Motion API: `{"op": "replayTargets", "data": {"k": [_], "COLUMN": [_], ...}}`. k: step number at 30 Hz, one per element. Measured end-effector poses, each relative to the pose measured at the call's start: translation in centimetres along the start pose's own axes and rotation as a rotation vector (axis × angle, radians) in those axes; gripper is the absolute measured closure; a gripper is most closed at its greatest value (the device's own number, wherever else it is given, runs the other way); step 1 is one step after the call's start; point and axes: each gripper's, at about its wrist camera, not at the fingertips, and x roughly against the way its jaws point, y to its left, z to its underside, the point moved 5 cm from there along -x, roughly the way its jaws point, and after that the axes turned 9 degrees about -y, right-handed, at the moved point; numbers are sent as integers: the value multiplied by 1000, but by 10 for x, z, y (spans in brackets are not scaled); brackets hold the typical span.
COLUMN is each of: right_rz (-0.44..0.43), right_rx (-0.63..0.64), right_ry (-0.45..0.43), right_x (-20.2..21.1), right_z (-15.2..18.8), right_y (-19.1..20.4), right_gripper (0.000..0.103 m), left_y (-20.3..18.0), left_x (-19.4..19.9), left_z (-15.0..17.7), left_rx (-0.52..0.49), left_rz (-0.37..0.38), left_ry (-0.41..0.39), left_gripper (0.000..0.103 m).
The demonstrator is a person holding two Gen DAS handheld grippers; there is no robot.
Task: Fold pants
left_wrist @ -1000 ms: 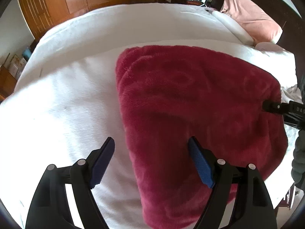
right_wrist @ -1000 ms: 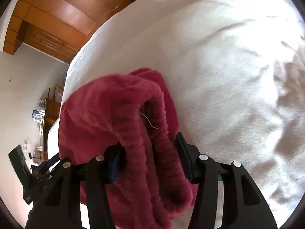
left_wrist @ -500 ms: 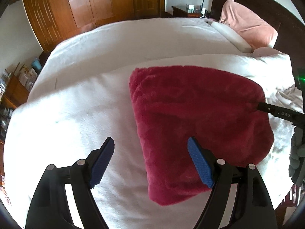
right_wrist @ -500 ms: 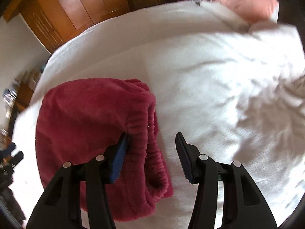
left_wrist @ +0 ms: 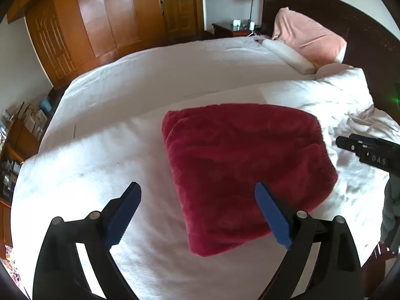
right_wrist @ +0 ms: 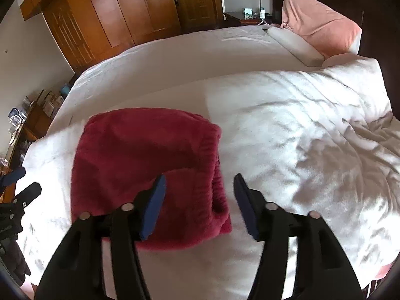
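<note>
The dark red fleece pants (left_wrist: 242,165) lie folded into a thick rectangle on the white bed (left_wrist: 155,85); they also show in the right wrist view (right_wrist: 147,165), with the ribbed waistband on their right edge. My left gripper (left_wrist: 197,207) is open and empty, raised above the bundle's near left corner. My right gripper (right_wrist: 200,195) is open and empty, raised over the waistband edge. Each gripper shows at the edge of the other's view.
A pink pillow (left_wrist: 307,37) and a white bolster (left_wrist: 287,55) lie at the headboard. A rumpled white duvet (right_wrist: 325,125) covers the bed's right side. Wooden wardrobes (left_wrist: 112,17) stand behind; a cluttered shelf (left_wrist: 15,140) stands at the left.
My right gripper has let go of the waistband and pulled back. Both grippers have risen away from the pants, which now lie flat on the bed.
</note>
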Motion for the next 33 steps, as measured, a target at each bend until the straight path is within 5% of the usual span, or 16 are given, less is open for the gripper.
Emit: {"op": "replayTargets", "data": {"k": [12,20,33], "right_rz": [-43,-10,-22], "right_rx": [62,139,174], "right_ry": [-102,-193,-212], "right_x": [60,93,97], "right_z": [9,3,4], "right_y": [37,54,59], "right_gripper": [6,4,4], "left_y": [-13,-18,-13], "left_x": [23,48,49], "left_z": [-5,-25,-27], "left_rx": [-7,29,128], "left_rz": [17,4,-53], "left_ry": [-16,-117,-51], "left_gripper": [5,5,5]}}
